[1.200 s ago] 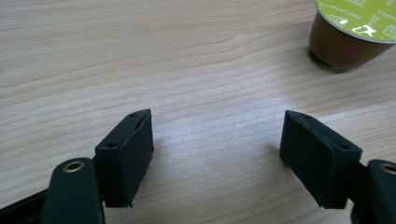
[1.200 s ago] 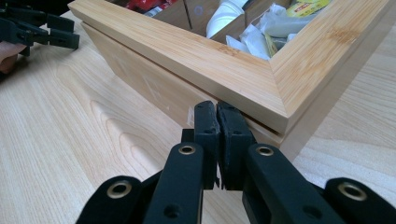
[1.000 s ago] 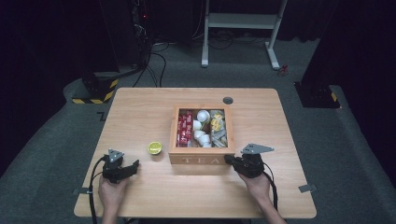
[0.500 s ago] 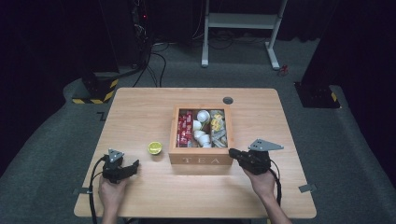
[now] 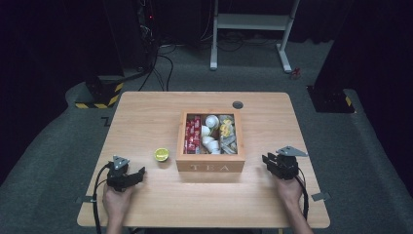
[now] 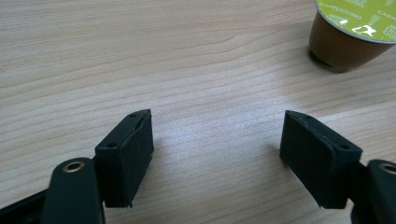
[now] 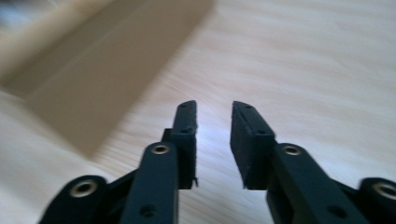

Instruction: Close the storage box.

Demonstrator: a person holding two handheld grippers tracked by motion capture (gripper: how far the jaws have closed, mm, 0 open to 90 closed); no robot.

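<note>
A wooden box marked TEA (image 5: 210,166) stands mid-table, lid off, with red packets, white pods and yellowish sachets in its three compartments. A green-lidded brown capsule (image 5: 161,154) sits on the table (image 5: 146,117) left of the box, seen close up as the capsule (image 6: 352,32) in the left gripper view. My left gripper (image 5: 139,174) (image 6: 217,116) rests near the front left, open and empty, aimed toward the capsule. My right gripper (image 5: 267,163) (image 7: 214,109) is right of the box. Its jaws have just been opening and nothing is between them. The blurred box wall (image 7: 107,60) lies ahead to its left.
A black round grommet (image 5: 237,104) is set in the table behind the box. Small brackets (image 5: 319,196) stick out at the front corners. A white stand (image 5: 248,22) and cables are on the floor beyond the far edge.
My right gripper has slid right, away from the box's front right corner. The left gripper and the capsule have kept still.
</note>
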